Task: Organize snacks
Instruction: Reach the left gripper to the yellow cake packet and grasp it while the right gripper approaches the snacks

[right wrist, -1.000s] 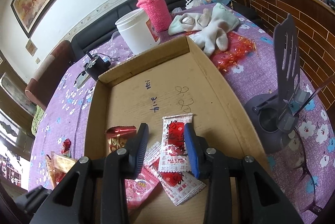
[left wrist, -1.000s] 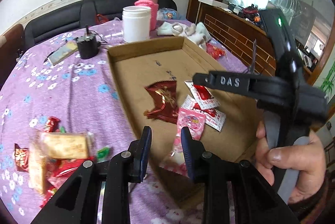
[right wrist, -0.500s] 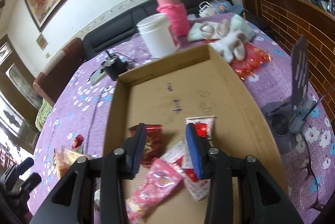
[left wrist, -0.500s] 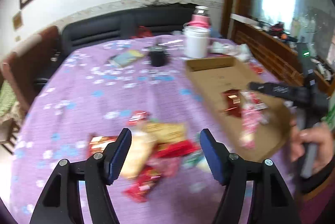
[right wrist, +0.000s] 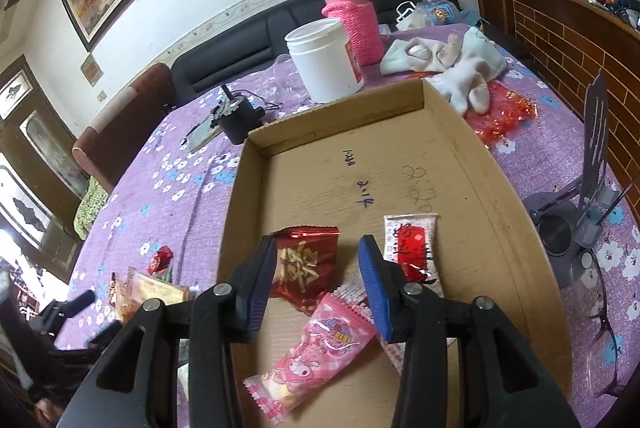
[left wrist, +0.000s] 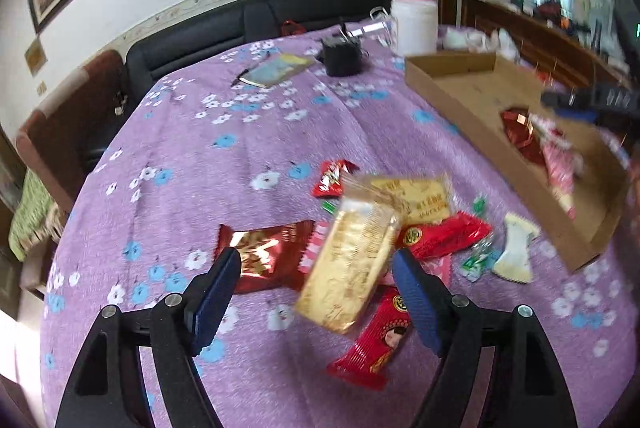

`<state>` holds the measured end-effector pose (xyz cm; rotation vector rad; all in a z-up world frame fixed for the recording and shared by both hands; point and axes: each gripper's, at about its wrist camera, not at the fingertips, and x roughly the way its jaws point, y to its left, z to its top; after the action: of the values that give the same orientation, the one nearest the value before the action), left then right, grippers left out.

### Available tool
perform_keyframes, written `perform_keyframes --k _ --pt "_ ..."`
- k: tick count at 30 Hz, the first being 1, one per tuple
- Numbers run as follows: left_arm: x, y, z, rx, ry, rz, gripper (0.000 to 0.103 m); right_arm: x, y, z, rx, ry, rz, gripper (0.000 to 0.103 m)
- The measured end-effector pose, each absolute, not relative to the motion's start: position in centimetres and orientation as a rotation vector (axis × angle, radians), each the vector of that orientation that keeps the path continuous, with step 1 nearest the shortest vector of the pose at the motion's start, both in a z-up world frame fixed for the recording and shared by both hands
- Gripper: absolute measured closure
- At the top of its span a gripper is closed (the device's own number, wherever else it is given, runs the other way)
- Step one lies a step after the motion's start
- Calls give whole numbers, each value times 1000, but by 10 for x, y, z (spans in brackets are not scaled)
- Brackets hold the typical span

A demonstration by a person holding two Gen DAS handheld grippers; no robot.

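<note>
covering table: purple floral cloth point(left wrist: 248, 148)

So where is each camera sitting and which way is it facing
Left wrist: on the left gripper, angled down at the snack pile on the purple tablecloth; its opening fingers show, nothing between them.
Right wrist: on the right gripper, looking down into the cardboard tray; its fingers show, holding nothing.
Shared: tray, snack pile, white jar, and each other's gripper.

left gripper point(left wrist: 316, 286) fingers opening wide; right gripper point(right wrist: 320, 282) fingers part-open, holding nothing.
</note>
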<state>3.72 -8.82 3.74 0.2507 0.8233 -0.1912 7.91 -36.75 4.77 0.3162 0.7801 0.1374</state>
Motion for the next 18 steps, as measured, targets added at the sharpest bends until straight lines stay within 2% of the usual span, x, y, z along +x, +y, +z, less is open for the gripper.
perform_keyframes --k 2,3,4,5,8,13,15,18 --pt "40 -96 29 270 811 -184 22 78 -365 49 318 778 154 62" --pt "42 -100 26 281 806 -173 27 77 -362 50 318 777 173 62" --pt "43 -102 26 281 798 -174 36 76 -357 51 318 777 198 62" --pt "43 -103 27 274 797 -184 65 75 -353 52 318 779 224 62" --pt "45 -101 29 271 774 -155 70 70 -332 54 294 789 310 60" --pt "49 -67 40 119 765 -152 71 60 -283 48 228 827 486 59" --pt "52 -44 48 22 755 -139 84 53 -257 42 196 855 577 59" --pt "54 -26 53 -37 741 -94 84 42 -224 34 143 883 673 59"
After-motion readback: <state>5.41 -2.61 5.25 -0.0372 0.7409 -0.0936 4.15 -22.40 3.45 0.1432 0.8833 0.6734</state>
